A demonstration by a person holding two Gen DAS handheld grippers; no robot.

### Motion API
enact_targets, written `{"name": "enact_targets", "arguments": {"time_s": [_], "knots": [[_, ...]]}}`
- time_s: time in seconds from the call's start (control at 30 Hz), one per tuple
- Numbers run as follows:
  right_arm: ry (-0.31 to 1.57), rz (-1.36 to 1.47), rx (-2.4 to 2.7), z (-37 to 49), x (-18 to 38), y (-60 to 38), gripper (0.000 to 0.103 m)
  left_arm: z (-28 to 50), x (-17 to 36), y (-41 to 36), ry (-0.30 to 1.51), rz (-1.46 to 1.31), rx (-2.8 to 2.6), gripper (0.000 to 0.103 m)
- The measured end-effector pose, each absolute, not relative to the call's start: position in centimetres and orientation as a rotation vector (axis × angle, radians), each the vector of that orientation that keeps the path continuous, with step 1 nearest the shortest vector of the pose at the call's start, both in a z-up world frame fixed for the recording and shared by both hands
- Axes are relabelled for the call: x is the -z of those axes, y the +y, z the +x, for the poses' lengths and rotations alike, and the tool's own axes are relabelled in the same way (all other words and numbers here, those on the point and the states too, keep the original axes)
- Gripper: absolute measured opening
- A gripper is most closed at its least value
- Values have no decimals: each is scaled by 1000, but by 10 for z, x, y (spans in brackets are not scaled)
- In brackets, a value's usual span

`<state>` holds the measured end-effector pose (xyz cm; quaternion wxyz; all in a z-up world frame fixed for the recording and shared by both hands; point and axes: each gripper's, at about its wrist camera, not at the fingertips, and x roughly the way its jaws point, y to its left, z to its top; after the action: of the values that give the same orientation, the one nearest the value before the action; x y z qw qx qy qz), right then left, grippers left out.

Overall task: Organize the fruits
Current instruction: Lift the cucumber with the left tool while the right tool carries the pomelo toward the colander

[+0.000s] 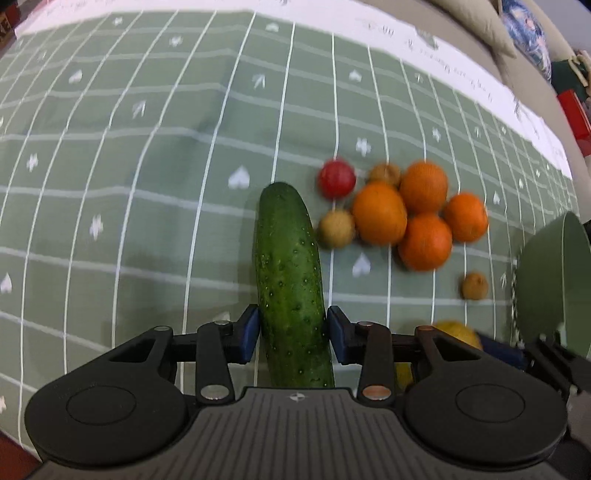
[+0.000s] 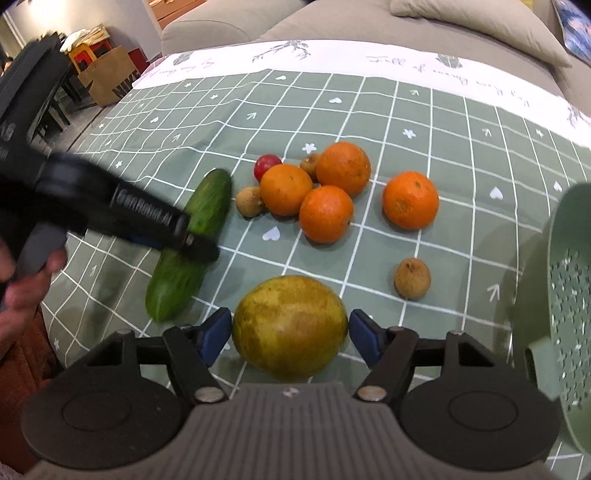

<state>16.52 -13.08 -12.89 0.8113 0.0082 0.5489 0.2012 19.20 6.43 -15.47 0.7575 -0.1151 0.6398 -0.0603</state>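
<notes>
My left gripper (image 1: 291,332) is shut on a green cucumber (image 1: 290,280), its blue pads against both sides; it also shows in the right wrist view (image 2: 192,240) across the cucumber (image 2: 188,243). My right gripper (image 2: 290,334) has its jaws on either side of a yellow-green mango (image 2: 290,326), the pads at its sides, contact unclear. Several oranges (image 2: 325,214), a red fruit (image 2: 266,165) and small brown longans (image 2: 412,278) lie on the green checked cloth (image 2: 461,147).
A green colander (image 2: 565,295) stands at the right edge; it also shows in the left wrist view (image 1: 554,284). A beige sofa (image 2: 332,22) with cushions lies behind the table. A paper bag (image 2: 110,77) and dark furniture are at the far left.
</notes>
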Motion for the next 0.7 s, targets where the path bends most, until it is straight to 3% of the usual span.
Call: {"name": "enact_targets", "arguments": {"time_s": [0.2,0.3,0.43,0.7], "knots": [[1204,78,-427,169,137,-132,68,196,154,65,1342,-256,88,48],[1200,77,-425,167,137,-132,68,197,154,64,1331,-254,93,42],[1190,68,-427,162,134,-133,67,189,148,61,1309,-245,93,42],[1098,45,-445,149,107,-141,67,161,102,52,1209,-278,134,41]]}}
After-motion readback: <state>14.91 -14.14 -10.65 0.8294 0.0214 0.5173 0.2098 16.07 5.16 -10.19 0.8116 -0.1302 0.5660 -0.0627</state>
